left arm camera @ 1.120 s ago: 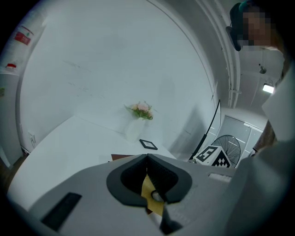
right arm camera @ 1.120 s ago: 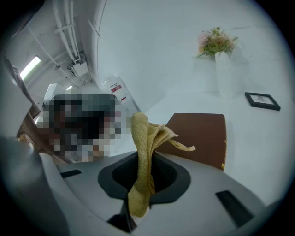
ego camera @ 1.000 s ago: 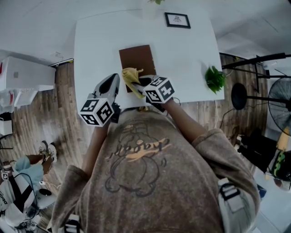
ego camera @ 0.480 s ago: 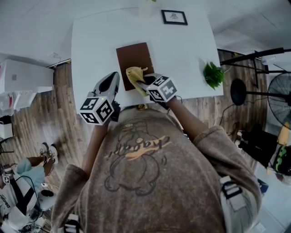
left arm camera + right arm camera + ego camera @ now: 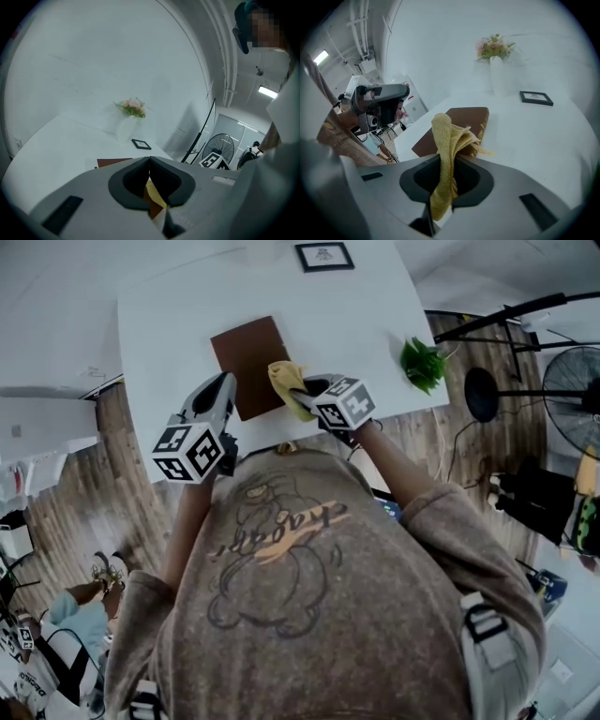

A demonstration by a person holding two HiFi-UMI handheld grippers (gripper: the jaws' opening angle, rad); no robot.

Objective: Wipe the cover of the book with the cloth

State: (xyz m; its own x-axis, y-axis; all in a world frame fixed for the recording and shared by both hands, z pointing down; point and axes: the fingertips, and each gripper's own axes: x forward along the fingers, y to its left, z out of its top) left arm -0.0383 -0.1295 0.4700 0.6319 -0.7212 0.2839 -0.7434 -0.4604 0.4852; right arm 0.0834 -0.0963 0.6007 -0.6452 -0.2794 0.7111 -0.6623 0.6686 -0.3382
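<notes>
Right gripper is clamped on a yellow terry cloth, which stands up in a folded bunch from between the jaws. The cloth sits at the near right corner of a brown rectangular hardcover book, which lies flat and closed on the white table, near the front edge. Whether the cloth presses on the cover or hovers just above it cannot be confirmed from these views. Left gripper has its jaws closed together on nothing and is positioned just beside the book's near left corner. Progress, as a judgement: the cloth is picked up and brought to the book, so the wiping step is in hand; most of the cover lies beyond the cloth, and nothing on it indicates a wiped area. Count: one book, one cloth, two grippers, one black-framed picture, one vase of pink flowers, one green leafy sprig.
</notes>
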